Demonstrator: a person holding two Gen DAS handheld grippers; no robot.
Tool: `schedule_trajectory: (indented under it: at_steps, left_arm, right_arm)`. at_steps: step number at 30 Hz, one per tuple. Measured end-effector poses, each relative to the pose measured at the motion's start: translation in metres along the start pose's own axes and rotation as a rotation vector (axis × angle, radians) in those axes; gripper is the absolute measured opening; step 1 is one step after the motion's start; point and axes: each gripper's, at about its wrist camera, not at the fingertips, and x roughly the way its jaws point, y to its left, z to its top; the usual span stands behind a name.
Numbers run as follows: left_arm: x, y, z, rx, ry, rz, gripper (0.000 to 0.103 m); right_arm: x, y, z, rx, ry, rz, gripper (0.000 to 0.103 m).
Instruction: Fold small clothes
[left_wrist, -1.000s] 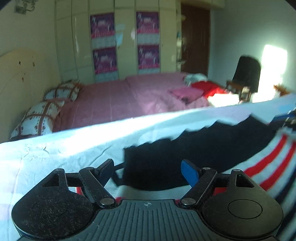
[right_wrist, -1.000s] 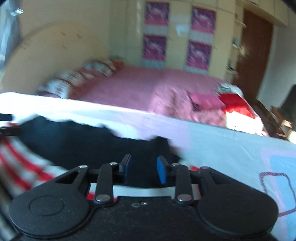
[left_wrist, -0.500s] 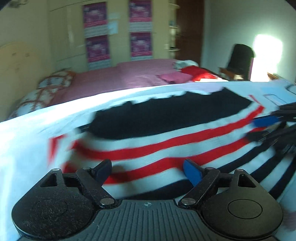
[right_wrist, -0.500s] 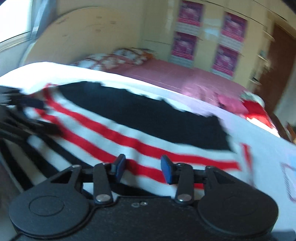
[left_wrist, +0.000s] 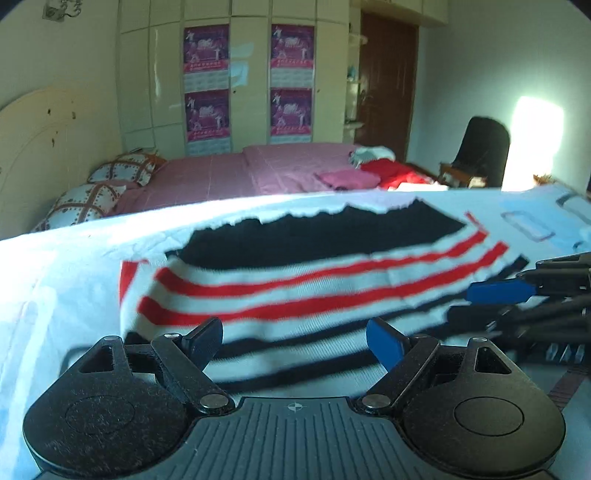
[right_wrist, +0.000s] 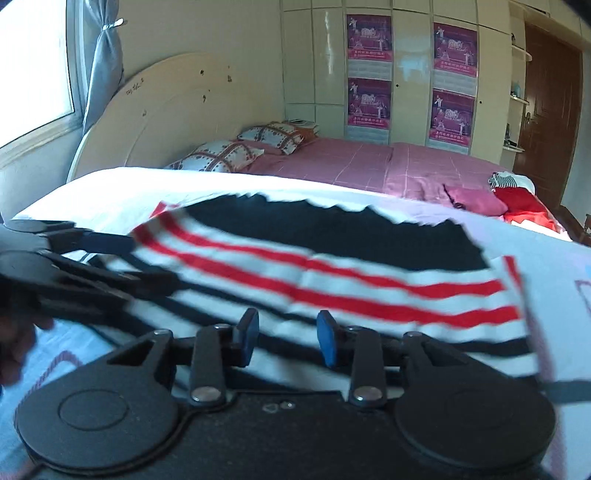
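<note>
A small knitted garment (left_wrist: 314, 284), black at its far part with red, white and dark stripes nearer, lies spread on a white sheet (left_wrist: 66, 280). It also shows in the right wrist view (right_wrist: 332, 273). My left gripper (left_wrist: 295, 341) is open and empty, just short of the garment's near edge. My right gripper (right_wrist: 286, 338) is open and empty over the near striped part. Each gripper shows in the other's view, the right one (left_wrist: 517, 299) at the garment's right side, the left one (right_wrist: 85, 258) at its left side.
Behind the white sheet stands a bed with a pink cover (left_wrist: 236, 173), checked pillows (left_wrist: 92, 195) and folded pink and red clothes (left_wrist: 369, 175). A dark chair (left_wrist: 480, 151) stands at the far right by a brown door (left_wrist: 388, 85).
Both grippers have pulled back from the garment's far black edge toward its near side. The garment now lies spread with its stripes showing. The right gripper has opened wider.
</note>
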Motion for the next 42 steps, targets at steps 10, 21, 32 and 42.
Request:
schedule_trajectory:
  at_steps: [10, 21, 32, 42]
  left_arm:
    - [-0.017, 0.027, -0.043, -0.037, 0.024, 0.067, 0.085]
    - [-0.034, 0.047, -0.045, -0.068, 0.033, 0.098, 0.084]
    - [-0.019, 0.073, -0.058, -0.203, 0.108, 0.11, 0.087]
    - [-0.025, 0.07, -0.055, -0.204, 0.12, 0.147, 0.087]
  right_arm:
    - [-0.015, -0.03, -0.039, -0.001, 0.054, -0.148, 0.036]
    - [-0.05, -0.098, -0.066, 0.095, 0.084, -0.247, 0.038]
    - [-0.045, -0.1, -0.068, 0.141, 0.105, -0.249, 0.038]
    - [-0.063, -0.102, -0.062, 0.189, 0.08, -0.246, 0.041]
